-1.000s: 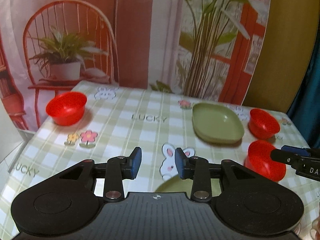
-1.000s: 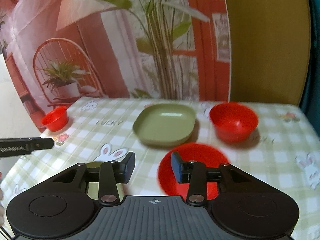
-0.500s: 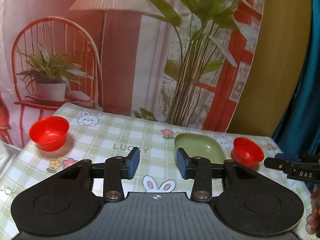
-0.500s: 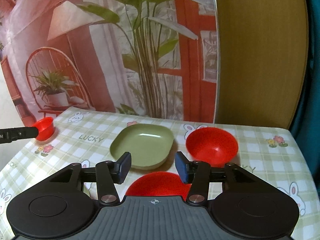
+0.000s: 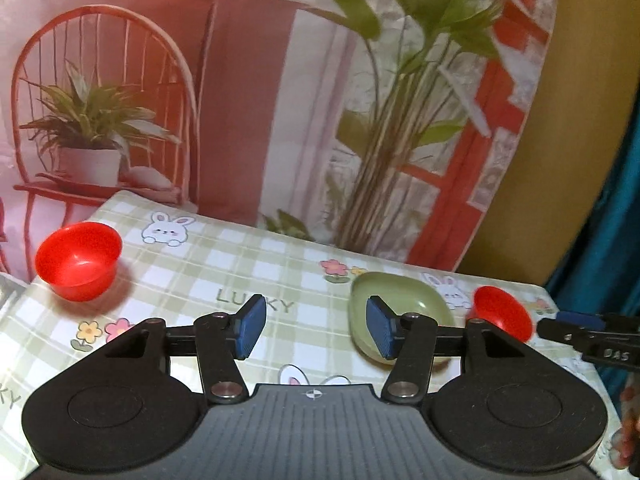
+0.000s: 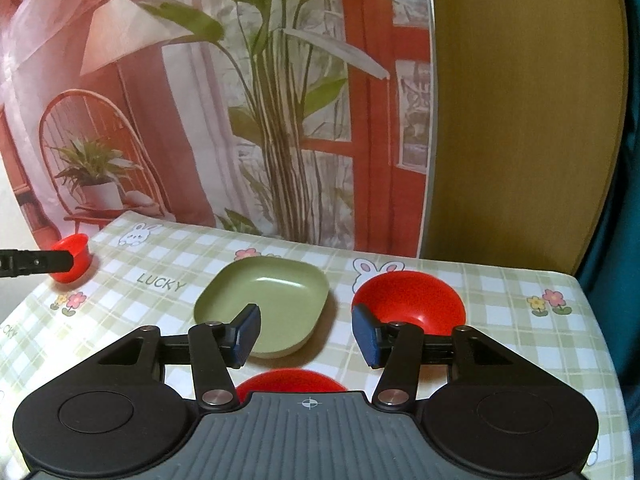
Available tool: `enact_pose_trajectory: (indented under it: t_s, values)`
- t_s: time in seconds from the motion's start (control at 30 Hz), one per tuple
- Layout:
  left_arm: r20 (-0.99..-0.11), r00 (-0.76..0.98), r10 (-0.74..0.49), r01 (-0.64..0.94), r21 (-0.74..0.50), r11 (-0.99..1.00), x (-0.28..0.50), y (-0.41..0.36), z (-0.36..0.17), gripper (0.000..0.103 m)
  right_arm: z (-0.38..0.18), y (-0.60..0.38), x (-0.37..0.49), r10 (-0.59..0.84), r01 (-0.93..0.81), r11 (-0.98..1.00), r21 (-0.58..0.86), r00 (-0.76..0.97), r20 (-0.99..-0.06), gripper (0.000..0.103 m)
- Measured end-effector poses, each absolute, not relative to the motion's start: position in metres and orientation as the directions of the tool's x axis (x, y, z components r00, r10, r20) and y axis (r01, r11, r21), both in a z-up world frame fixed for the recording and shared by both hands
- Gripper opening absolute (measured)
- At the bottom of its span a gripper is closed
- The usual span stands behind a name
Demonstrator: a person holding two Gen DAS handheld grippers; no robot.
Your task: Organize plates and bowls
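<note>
A green square plate (image 6: 266, 300) lies mid-table, also in the left wrist view (image 5: 404, 300). A red bowl (image 6: 408, 304) stands right of it, seen too in the left wrist view (image 5: 502, 318). Another red bowl (image 6: 290, 380) lies close below my right gripper, mostly hidden. A small red bowl (image 5: 78, 266) stands at the far left corner, also in the right wrist view (image 6: 76, 258). My left gripper (image 5: 314, 328) is open and empty above the table. My right gripper (image 6: 306, 334) is open and empty, above the plate's near edge.
The table (image 6: 520, 320) has a green checked cloth with rabbits and flowers. A printed backdrop (image 6: 200, 100) hangs behind its far edge, with a yellow-brown wall (image 6: 520, 120) on the right. The table's right edge drops off by a teal curtain.
Both grippers have risen and drawn back from the table, so the dishes look farther away. Both have opened wider. The near red bowl has slid under the right gripper's body.
</note>
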State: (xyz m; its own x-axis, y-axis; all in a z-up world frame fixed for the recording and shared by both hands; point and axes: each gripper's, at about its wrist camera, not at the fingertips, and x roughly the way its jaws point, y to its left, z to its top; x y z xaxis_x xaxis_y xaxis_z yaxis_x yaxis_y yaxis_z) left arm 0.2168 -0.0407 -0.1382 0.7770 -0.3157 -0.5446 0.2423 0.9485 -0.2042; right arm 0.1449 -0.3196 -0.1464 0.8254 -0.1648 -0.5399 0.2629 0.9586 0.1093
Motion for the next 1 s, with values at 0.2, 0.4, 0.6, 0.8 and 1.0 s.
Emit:
enact_pose_trajectory:
  t_s: [0.2,0.4,0.6,0.8,1.0]
  values:
    - [-0.556,0.776,-0.297,0.275,-0.124,0.953,0.227,-0.049,-0.139,0.058,-0.149,-0.335,0.158,-0.176,0.277,0.955,0.103,0.814,-0.554,0.052]
    - [-0.571,0.755,-0.324,0.323,-0.106,0.94,0.246,-0.061,-0.147,0.064,-0.158,-0.348,0.18,-0.16,0.276,0.955,0.113,0.794,-0.587,0.052]
    - [-0.614,0.708,-0.348,0.365,-0.104,0.925,0.272,-0.081,-0.165,0.064,-0.17,-0.347,0.208,-0.132,0.261,0.957,0.122,0.772,-0.621,0.052]
    - [-0.66,0.649,-0.379,0.399,-0.128,0.908,0.296,-0.1,-0.189,0.063,-0.184,-0.34,0.236,-0.093,0.22,0.97,0.108,0.738,-0.669,0.049]
    - [-0.7,0.601,-0.387,0.418,-0.137,0.898,0.317,-0.114,-0.208,0.062,-0.2,-0.342,0.259,-0.059,0.212,0.97,0.119,0.681,-0.73,0.037]
